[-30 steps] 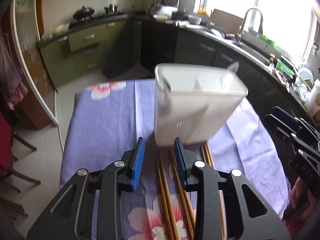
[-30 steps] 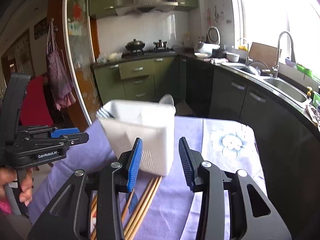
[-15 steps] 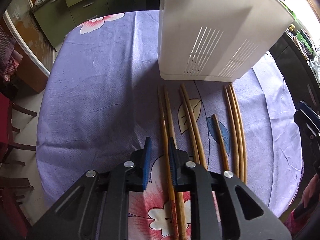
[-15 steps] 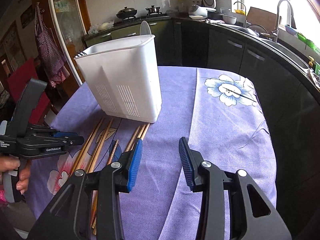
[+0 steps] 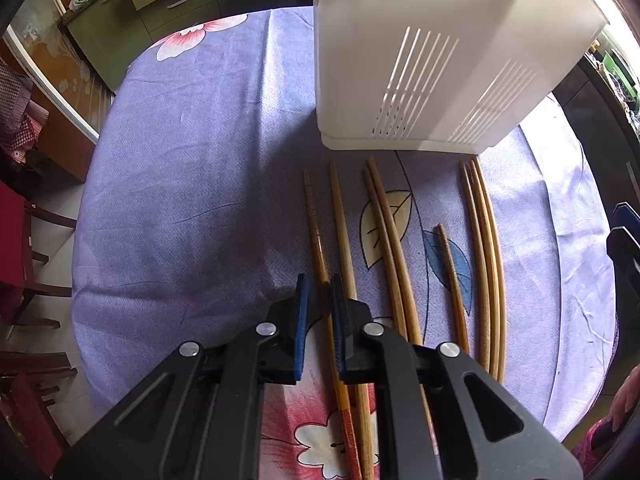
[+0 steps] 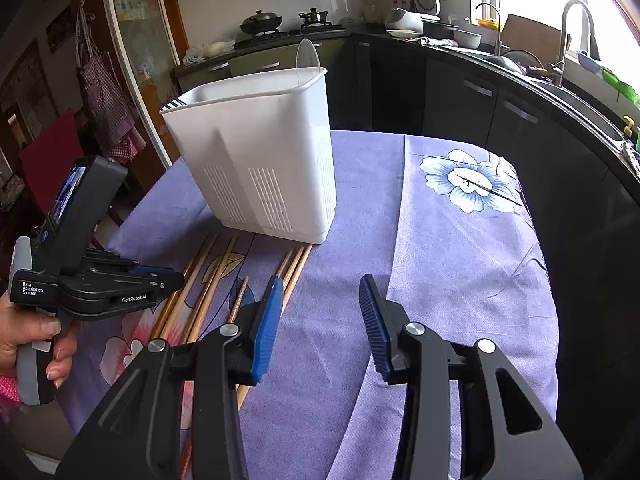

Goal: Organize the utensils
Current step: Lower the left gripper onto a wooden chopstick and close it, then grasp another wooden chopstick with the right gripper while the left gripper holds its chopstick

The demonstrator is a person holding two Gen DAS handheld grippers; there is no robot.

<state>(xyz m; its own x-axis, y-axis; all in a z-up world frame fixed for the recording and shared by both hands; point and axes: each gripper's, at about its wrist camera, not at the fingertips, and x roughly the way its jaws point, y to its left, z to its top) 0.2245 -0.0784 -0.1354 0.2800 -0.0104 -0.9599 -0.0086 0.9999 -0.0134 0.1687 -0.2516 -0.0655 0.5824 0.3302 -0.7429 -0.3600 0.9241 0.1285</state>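
Several wooden chopsticks (image 5: 384, 236) lie side by side on the purple floral tablecloth (image 5: 192, 184), pointing at a white slotted utensil holder (image 5: 432, 60). My left gripper (image 5: 319, 292) is low over the cloth with its blue pads closed around the leftmost chopstick (image 5: 314, 224). My right gripper (image 6: 318, 312) is open and empty, just right of the chopsticks (image 6: 294, 270). The holder (image 6: 264, 160) stands upright beyond it; a spoon and fork tips stick out of its top. The left gripper also shows in the right wrist view (image 6: 176, 278).
The table's edge curves round to the left and right. A red chair (image 5: 16, 264) stands at the left. Dark kitchen cabinets (image 6: 460, 96) and a sink (image 6: 576, 92) run along the back and right.
My left gripper has dropped from the holder toward the cloth and its pads have narrowed around the leftmost chopstick. My right gripper has stayed open and tilted down toward the table.
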